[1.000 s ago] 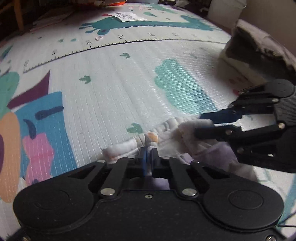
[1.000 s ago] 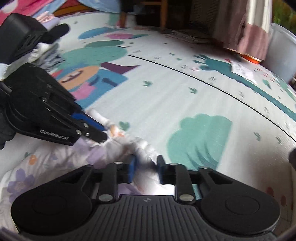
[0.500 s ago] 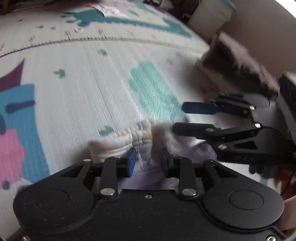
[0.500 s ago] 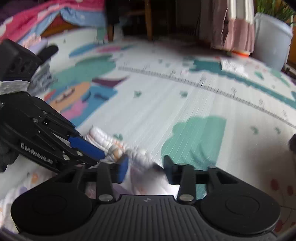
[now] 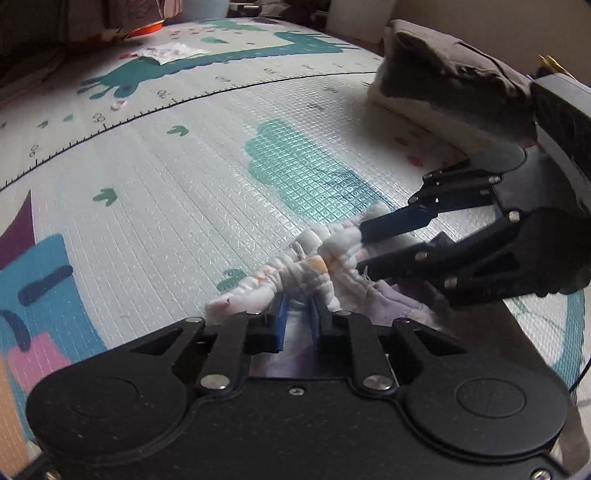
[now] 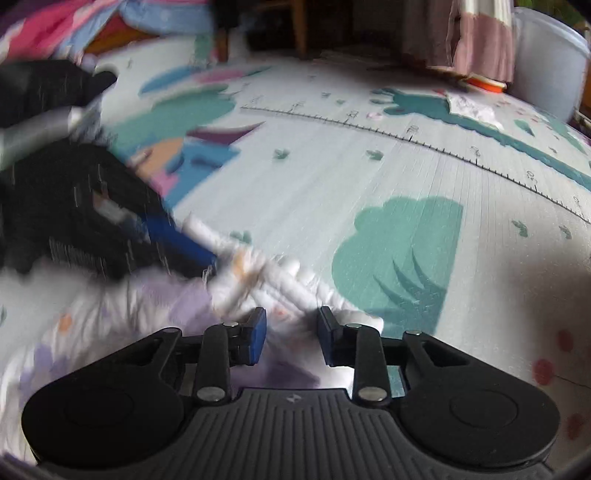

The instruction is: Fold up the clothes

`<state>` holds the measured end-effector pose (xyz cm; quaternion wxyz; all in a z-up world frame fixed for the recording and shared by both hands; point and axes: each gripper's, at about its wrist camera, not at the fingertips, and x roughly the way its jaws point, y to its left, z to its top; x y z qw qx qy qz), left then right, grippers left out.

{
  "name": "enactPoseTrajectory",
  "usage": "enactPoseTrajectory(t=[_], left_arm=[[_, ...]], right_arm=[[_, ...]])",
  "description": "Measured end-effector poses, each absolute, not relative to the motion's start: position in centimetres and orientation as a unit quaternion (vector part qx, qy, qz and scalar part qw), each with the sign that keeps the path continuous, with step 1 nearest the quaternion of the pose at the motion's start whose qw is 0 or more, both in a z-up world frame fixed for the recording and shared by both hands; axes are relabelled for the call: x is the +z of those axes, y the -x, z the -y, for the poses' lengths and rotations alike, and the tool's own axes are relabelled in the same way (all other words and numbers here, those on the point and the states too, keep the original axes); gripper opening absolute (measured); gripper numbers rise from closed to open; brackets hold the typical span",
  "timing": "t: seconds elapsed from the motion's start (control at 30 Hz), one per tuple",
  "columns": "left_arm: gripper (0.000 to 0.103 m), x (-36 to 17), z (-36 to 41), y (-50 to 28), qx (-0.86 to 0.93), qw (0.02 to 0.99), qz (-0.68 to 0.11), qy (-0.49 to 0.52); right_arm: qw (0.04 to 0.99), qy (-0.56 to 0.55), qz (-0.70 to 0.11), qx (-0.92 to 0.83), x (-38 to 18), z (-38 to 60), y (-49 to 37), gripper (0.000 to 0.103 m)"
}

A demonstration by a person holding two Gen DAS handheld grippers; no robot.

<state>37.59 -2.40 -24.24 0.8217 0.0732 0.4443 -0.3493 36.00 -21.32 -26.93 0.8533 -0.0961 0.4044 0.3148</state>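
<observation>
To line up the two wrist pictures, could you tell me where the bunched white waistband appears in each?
Left wrist: the bunched white waistband lies at centre, just beyond this gripper's fingers.
Right wrist: the waistband lies at lower centre, just above the fingers.
Shared landmark: the teal bush print on the mat.

A home, a child's play corner by the look of it: a cartoon play mat (image 5: 155, 177) with a printed height ruler covers the floor, wooden chair legs (image 6: 299, 26) at its far edge.
</observation>
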Motion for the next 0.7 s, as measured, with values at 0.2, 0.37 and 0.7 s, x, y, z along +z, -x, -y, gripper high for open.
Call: enactPoseTrajectory(t=[0.2,0.37,0.7], left_arm=[[0.015,-20.3,0.6,-34.9,-0.378,0.827,-0.409,-0.070],[0.018,-18.6,-0.1,-29.3,-0.431,0.810,-0.387,-0.089],[0.037,-18.6,1.8,-20.5,-0.480,0.789,-0.341,-0.177]], right_arm=[[0.877,0.047,-0.350,0.325,-23.3,23.4,-33.6,0.032],[0.860,0.081,-0.306,0.401,-21.0,23.3,-26.4,0.032],[0.831,0.123,-0.322,0.438,-22.9,21.7,-21.9,0.032]])
